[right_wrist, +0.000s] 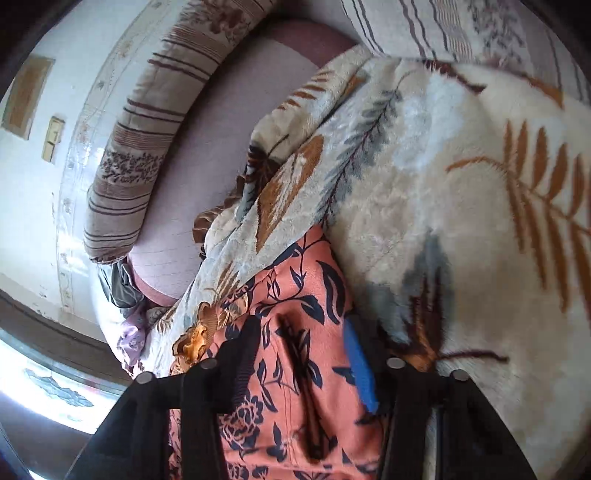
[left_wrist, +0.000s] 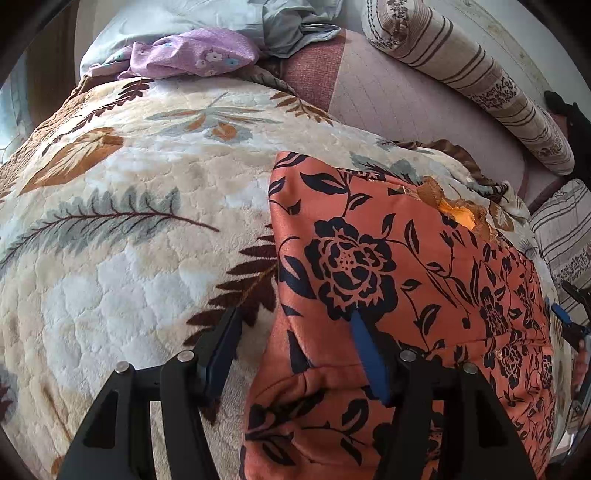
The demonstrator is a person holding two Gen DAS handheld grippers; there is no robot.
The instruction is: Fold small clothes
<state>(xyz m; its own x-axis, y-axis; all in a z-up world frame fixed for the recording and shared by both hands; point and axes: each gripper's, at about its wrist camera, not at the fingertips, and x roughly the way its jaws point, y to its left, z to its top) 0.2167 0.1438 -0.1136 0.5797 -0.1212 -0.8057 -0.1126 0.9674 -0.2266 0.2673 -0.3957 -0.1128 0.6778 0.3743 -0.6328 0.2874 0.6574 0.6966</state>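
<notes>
An orange garment with a black flower print (left_wrist: 388,258) lies on a cream leaf-patterned blanket (left_wrist: 129,240). My left gripper (left_wrist: 295,321) is open over the garment's left edge: one finger rests on the blanket, the blue-padded one on the cloth. The right gripper shows at the right edge of the left wrist view (left_wrist: 569,325). In the right wrist view the garment (right_wrist: 295,350) lies bunched between the fingers of my right gripper (right_wrist: 303,328), which is open, with the blanket (right_wrist: 461,221) to the right.
A purple flowered cloth (left_wrist: 192,55) and grey-blue cloth (left_wrist: 295,26) lie at the far end of the bed. Striped pillows (left_wrist: 461,66) line a pink sheet (left_wrist: 406,103) beside the wall (right_wrist: 37,166).
</notes>
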